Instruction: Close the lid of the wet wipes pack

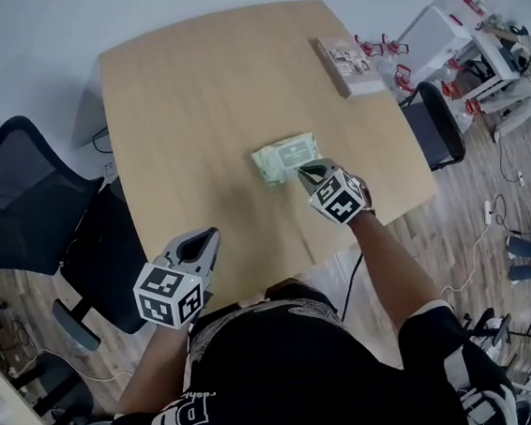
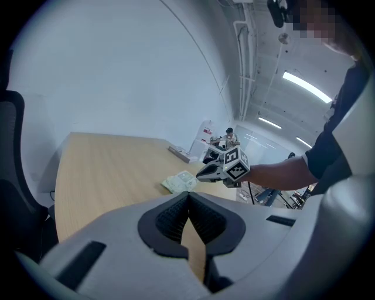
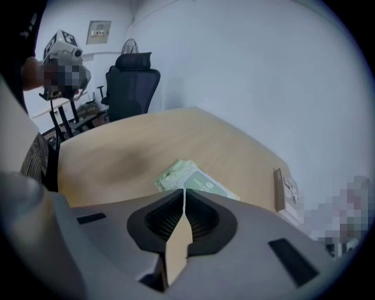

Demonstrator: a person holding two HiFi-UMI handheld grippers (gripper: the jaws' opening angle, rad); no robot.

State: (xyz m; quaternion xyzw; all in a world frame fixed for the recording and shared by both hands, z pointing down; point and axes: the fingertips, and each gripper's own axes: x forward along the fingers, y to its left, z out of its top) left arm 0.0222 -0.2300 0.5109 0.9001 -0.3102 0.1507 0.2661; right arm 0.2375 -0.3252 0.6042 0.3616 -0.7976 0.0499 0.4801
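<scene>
Crinkled green wet wipes pack (image 1: 283, 159) is lying on wooden counter (image 1: 190, 120); right tool (image 1: 304, 169), ribbed pads pressed together, is hovering at its edge.

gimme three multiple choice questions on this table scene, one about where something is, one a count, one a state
1. Where does the flat box lie on the table?
A) by the far right edge
B) at the near edge
C) in the middle

2. How many things lie on the table?
A) one
B) two
C) four

3. On the right gripper, the jaws are:
A) wide apart
B) together, with nothing between them
C) clamped on a cloth

Key:
1 A, the head view shows it near the far right corner.
2 B, only the wet wipes pack and the box.
3 B, the right gripper view shows the tips meeting, empty.
</scene>
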